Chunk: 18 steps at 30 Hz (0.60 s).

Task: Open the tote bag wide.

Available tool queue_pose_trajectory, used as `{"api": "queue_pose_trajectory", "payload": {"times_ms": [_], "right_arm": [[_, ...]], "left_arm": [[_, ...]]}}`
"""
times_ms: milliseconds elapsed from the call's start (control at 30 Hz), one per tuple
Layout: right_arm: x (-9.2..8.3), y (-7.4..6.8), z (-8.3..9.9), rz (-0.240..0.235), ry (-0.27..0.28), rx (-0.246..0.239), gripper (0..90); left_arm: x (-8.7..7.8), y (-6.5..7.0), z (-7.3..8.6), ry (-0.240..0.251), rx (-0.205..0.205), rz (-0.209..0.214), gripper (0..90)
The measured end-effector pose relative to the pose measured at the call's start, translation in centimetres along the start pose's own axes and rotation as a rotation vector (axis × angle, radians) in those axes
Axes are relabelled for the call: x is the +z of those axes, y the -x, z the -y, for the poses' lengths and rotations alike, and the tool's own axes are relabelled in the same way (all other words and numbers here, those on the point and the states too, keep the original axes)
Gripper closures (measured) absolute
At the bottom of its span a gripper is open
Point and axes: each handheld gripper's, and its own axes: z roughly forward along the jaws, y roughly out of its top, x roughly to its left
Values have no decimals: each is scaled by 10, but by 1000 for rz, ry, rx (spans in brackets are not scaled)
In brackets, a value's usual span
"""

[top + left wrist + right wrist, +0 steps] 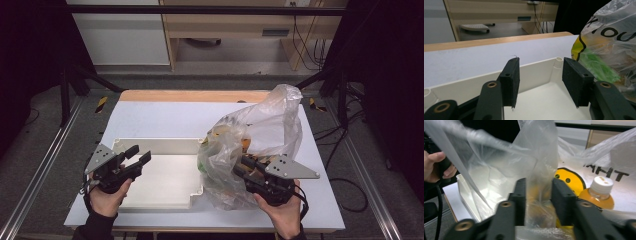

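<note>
Two grippers at work, each with its own job: right gripper (246, 170) is pushed into the near side of the clear plastic bag (260, 135), its jaws narrowed around a fold of the film; in the right gripper view the film runs up between the two pads, but whether they actually pinch it I cannot tell. Likely purpose: take hold of the mouth so the bag stays up and open. Bag sits on the right half of the table (160, 117), crumpled upright, its left flank against the right edge of the white tray (165, 175). Inside, an orange-drink bottle (599, 195) with white cap lies just beyond the jaws, beside a yellow smiley print; something green shows through the film in the left gripper view. Left gripper (138, 154) waits over the tray's near-left part, jaws apart, nothing between them, aimed toward the bag, probably placed to take the other side of the opening or receive what comes out
</note>
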Motion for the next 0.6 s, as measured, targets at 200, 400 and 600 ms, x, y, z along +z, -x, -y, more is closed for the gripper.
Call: {"api": "queue_pose_trajectory", "payload": {"times_ms": [200, 400, 600], "right_arm": [[7, -3, 4, -65, -32, -3, 831], [28, -16, 21, -121, -130, -17, 848], [36, -21, 36, -123, -185, -29, 849]], "left_arm": [[4, 5, -3, 14, -11, 27, 450], [10, 21, -13, 33, 0, 77, 431], [20, 45, -24, 27, 45, 117, 424]]}}
